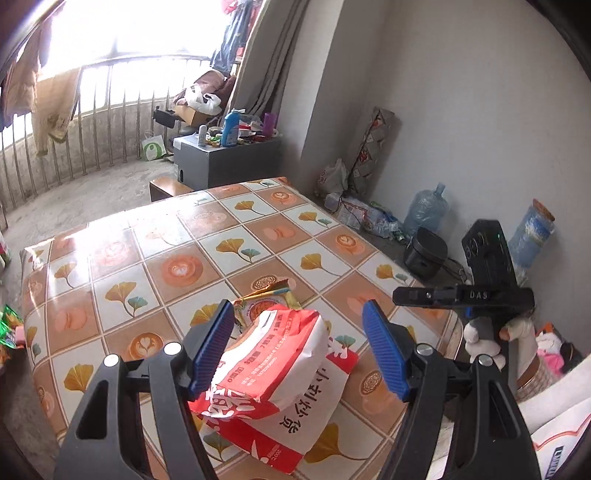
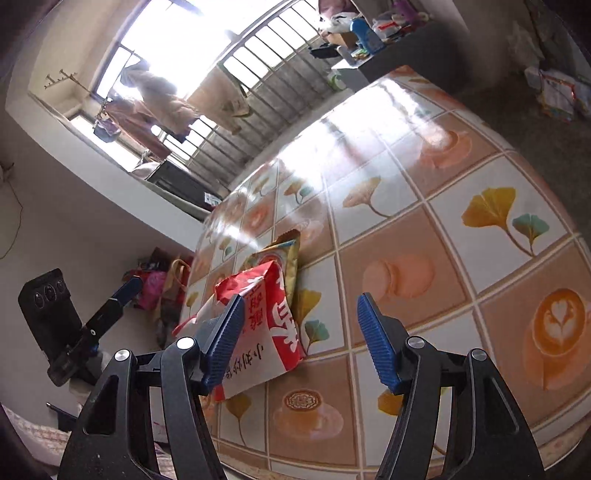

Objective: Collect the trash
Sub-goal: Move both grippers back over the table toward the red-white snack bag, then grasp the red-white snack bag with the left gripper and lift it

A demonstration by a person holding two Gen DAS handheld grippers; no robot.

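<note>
Bottles (image 1: 424, 210) and floor clutter show only from the left wrist; hanging laundry (image 2: 155, 107) fills the right's. Left gripper (image 1: 299, 350) gapes wide over the red-and-white bag (image 1: 280, 373) on the table (image 1: 147, 258). Right gripper (image 2: 301, 339), spread and empty, sits just right of it.

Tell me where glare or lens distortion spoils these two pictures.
Left wrist view: the window is blown out white, sheen washes the tablecloth at its far left, and the railing bows. Right wrist view: a glare streak bleaches the tablecloth, the scene sits tilted, dark corners.
</note>
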